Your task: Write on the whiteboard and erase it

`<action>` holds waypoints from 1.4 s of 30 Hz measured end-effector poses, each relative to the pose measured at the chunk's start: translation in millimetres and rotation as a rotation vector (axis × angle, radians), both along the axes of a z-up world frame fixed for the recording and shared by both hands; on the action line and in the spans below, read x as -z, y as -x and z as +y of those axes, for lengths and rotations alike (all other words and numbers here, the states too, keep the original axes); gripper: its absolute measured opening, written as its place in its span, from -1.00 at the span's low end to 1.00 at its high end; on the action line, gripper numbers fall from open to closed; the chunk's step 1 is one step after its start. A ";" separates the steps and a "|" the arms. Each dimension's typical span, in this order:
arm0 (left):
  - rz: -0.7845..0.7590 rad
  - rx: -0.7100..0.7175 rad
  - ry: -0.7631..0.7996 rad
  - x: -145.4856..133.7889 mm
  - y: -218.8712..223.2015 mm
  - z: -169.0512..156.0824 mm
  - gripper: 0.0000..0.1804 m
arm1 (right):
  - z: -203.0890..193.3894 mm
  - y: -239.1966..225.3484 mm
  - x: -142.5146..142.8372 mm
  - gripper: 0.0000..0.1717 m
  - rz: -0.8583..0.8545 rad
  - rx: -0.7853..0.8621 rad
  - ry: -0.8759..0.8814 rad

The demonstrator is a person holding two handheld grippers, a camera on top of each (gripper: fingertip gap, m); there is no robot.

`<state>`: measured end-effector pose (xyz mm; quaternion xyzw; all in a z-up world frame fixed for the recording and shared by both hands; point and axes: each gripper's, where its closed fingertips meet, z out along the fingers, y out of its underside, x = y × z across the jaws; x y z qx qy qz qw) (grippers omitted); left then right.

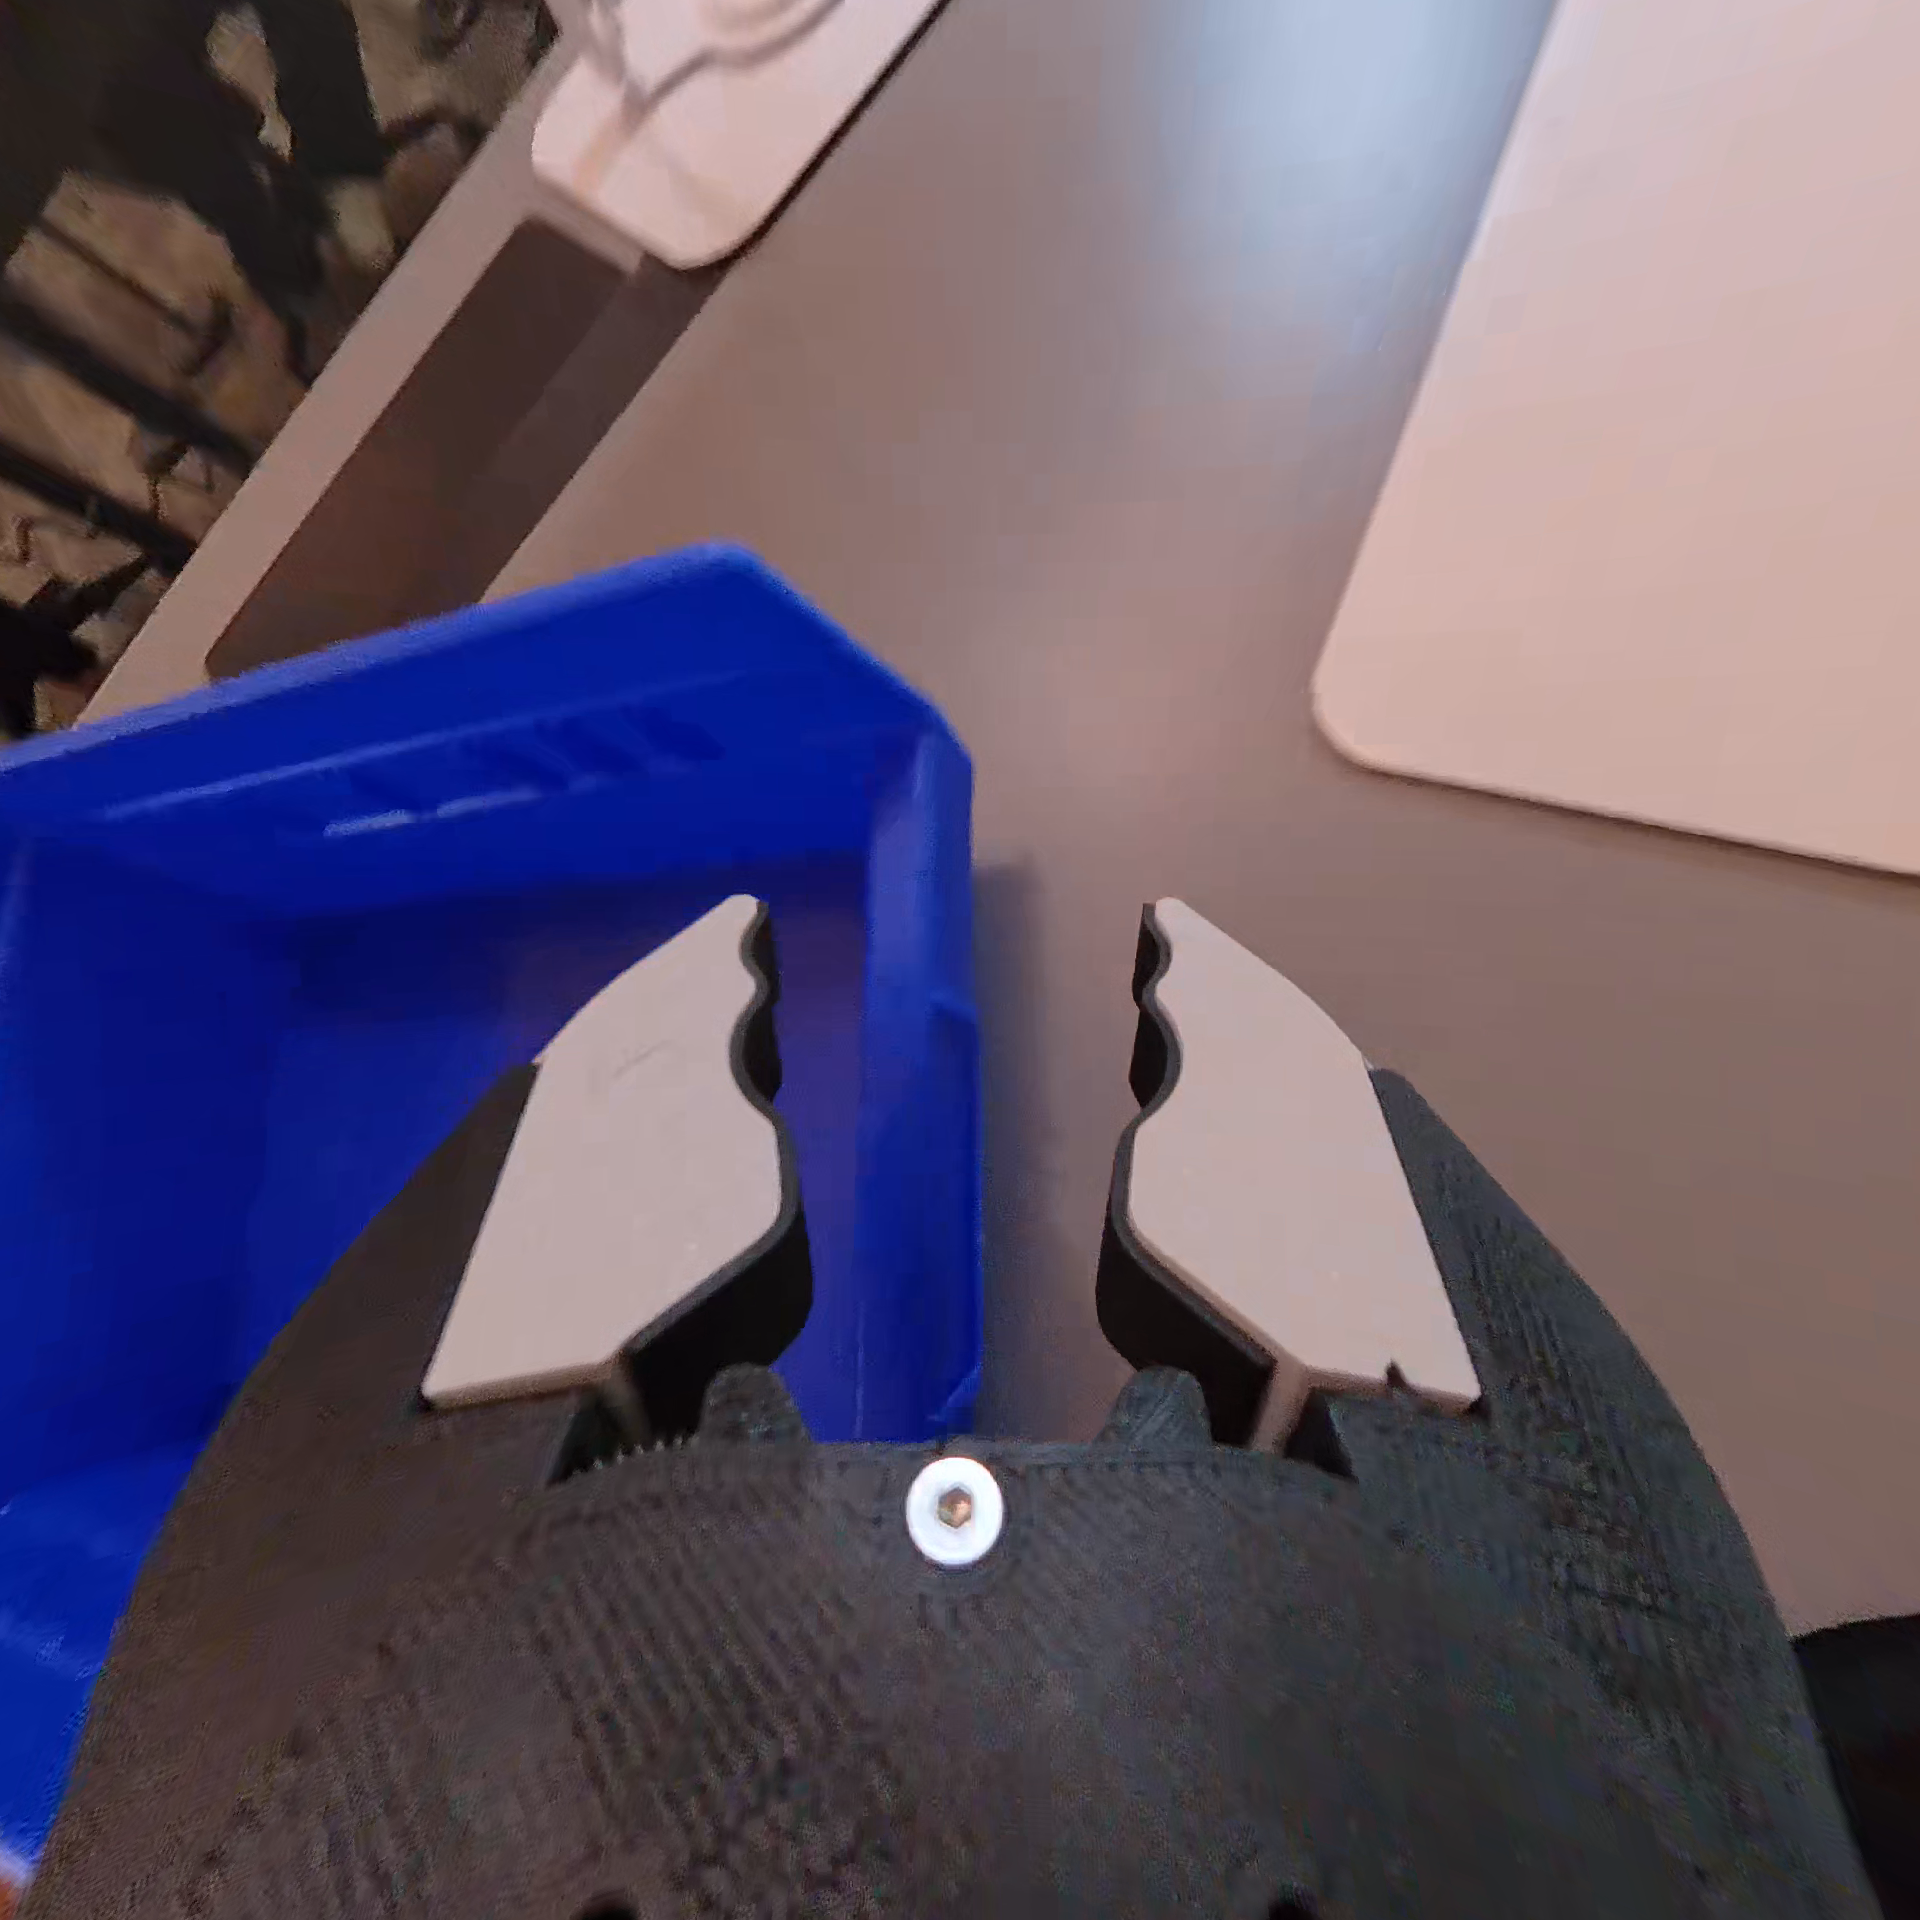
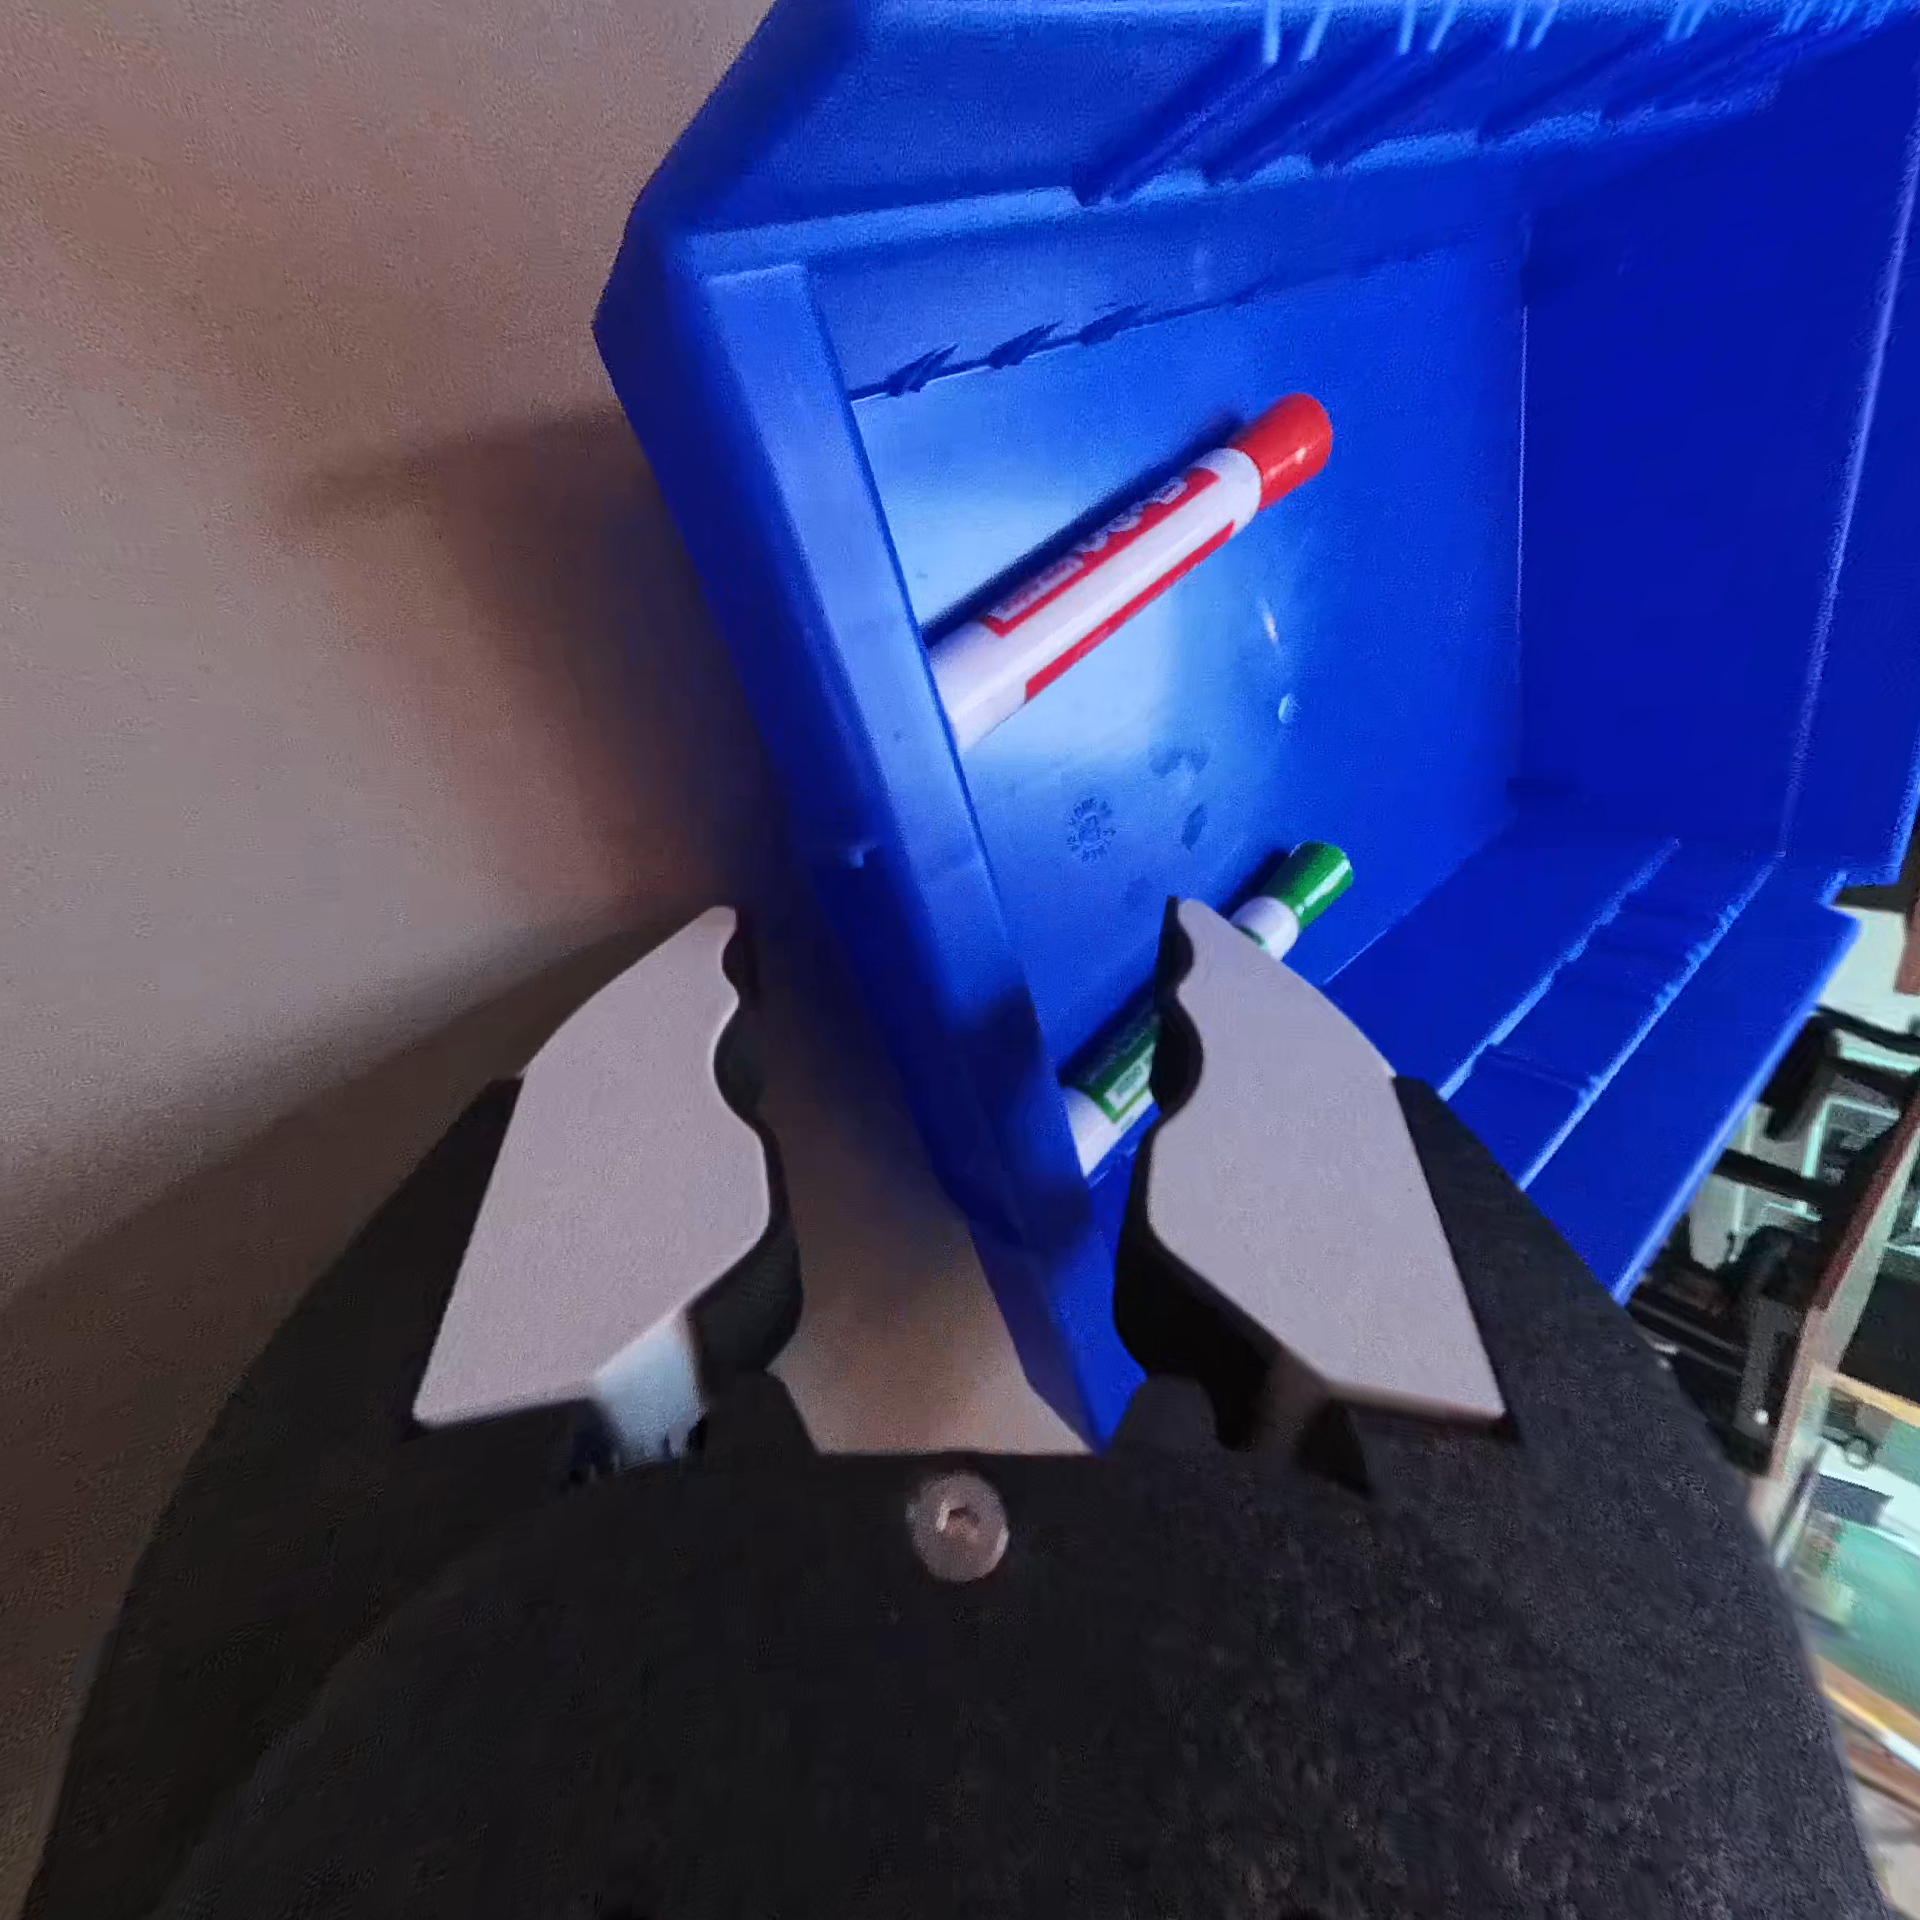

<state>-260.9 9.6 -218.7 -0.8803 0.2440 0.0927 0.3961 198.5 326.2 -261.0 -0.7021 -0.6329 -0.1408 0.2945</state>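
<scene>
A blue plastic bin [image 1: 436, 686] stands on the dark table [image 1: 1039, 520] at the left of the left wrist view. A white board with rounded corners [image 1: 1683, 468] lies flat at the right. My left gripper [image 1: 956, 914] is open and empty, and its fingers straddle the bin's right wall without touching it. In the right wrist view the bin [image 2: 831, 623] holds a red-capped marker [image 2: 1122, 561] and a green-capped marker [image 2: 1309, 894]. My right gripper [image 2: 953, 914] is open and empty over the bin's left wall. Its right finger [image 2: 1278, 1122] hides part of the green marker.
A second pale flat panel [image 1: 707, 125] lies at the table's far left edge, with dark clutter [image 1: 125, 364] beyond it. A pale surface [image 2: 260, 623] lies left of the bin in the right wrist view. Room clutter [image 2: 1849, 1247] shows at the right edge. Tip to tip, the grippers are about 55 cm apart.
</scene>
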 end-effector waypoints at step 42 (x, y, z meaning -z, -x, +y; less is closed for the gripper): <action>0.426 -0.191 -0.096 -55.3 71.1 -30.7 -0.66 | -366.8 230.9 -0.3 -0.66 0.004 -1.098 -0.177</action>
